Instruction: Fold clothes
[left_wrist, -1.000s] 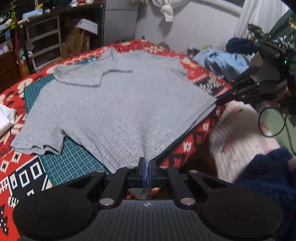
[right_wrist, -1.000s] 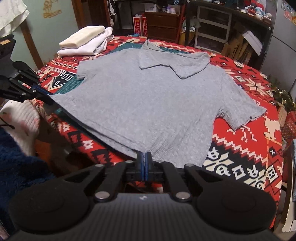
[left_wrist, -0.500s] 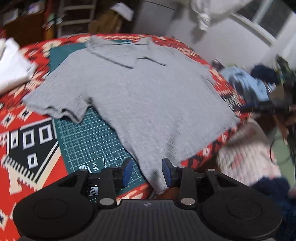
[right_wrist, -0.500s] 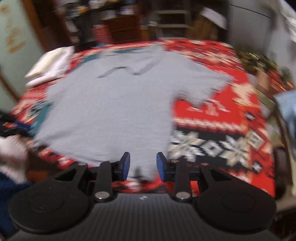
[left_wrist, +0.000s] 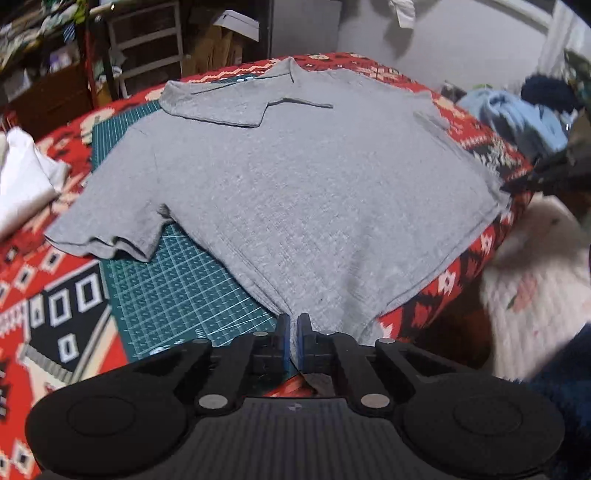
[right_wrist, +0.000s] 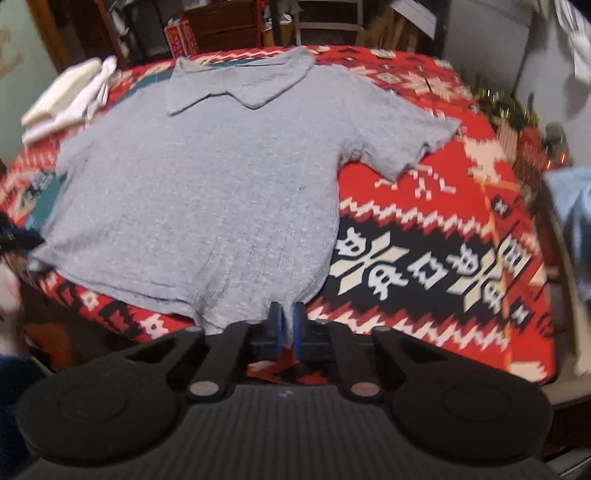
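Both claws let go half a second back and have re-gripped: left claw (left_wrist: 293, 341) and right claw (right_wrist: 284, 330) now pinch the hem corners of the grey polo shirt (left_wrist: 295, 192), spread flat on the worktop (right_wrist: 424, 240). Fold can begin.

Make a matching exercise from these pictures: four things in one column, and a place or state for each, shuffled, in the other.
Things:
1. grey polo shirt
2. green cutting mat
3. white folded clothes
4. left hand-held gripper

Places or states:
A. stacked at the table's far left edge
B. shut on the shirt's hem corner
C. spread flat, collar at the far side
D. lying partly under the shirt

Pairs: 1-C, 2-D, 3-A, 4-B
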